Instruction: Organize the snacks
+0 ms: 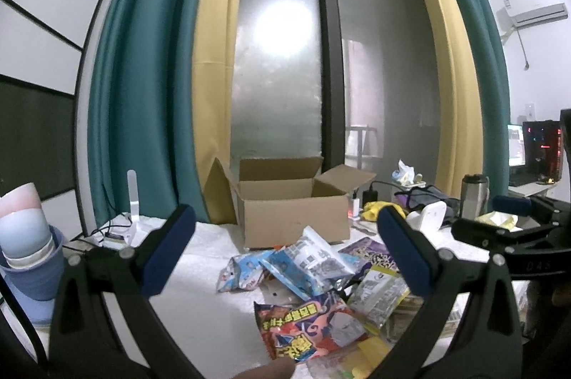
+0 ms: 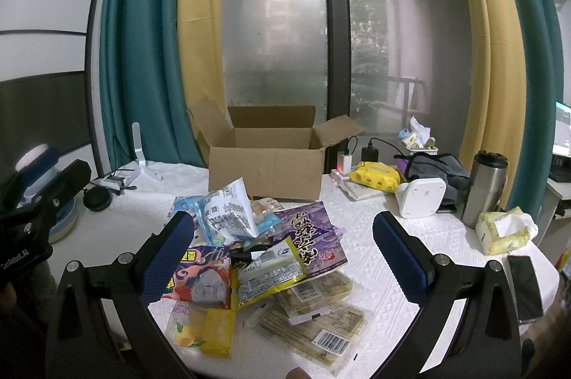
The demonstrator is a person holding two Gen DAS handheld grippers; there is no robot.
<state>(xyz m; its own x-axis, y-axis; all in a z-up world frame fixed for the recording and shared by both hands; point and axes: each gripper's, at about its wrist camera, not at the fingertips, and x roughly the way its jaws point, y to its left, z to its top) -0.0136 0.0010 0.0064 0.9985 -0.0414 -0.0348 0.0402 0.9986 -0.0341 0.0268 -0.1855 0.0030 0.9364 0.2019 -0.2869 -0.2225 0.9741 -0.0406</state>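
Hovering wide open, left tongs [image 1: 285, 250], right tongs [image 2: 283, 241], both empty

snack pile [image 2: 264, 257], open box [image 2: 266, 170], claw [image 2: 283, 229] spread

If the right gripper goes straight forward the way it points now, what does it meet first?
Probably the purple snack bag on top of the snack pile, which lies between the open right gripper fingers. The cardboard box stands behind it. Depth is unclear.

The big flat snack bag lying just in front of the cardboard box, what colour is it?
The snack bag is purple with pale lettering, seen best from the right wrist camera.
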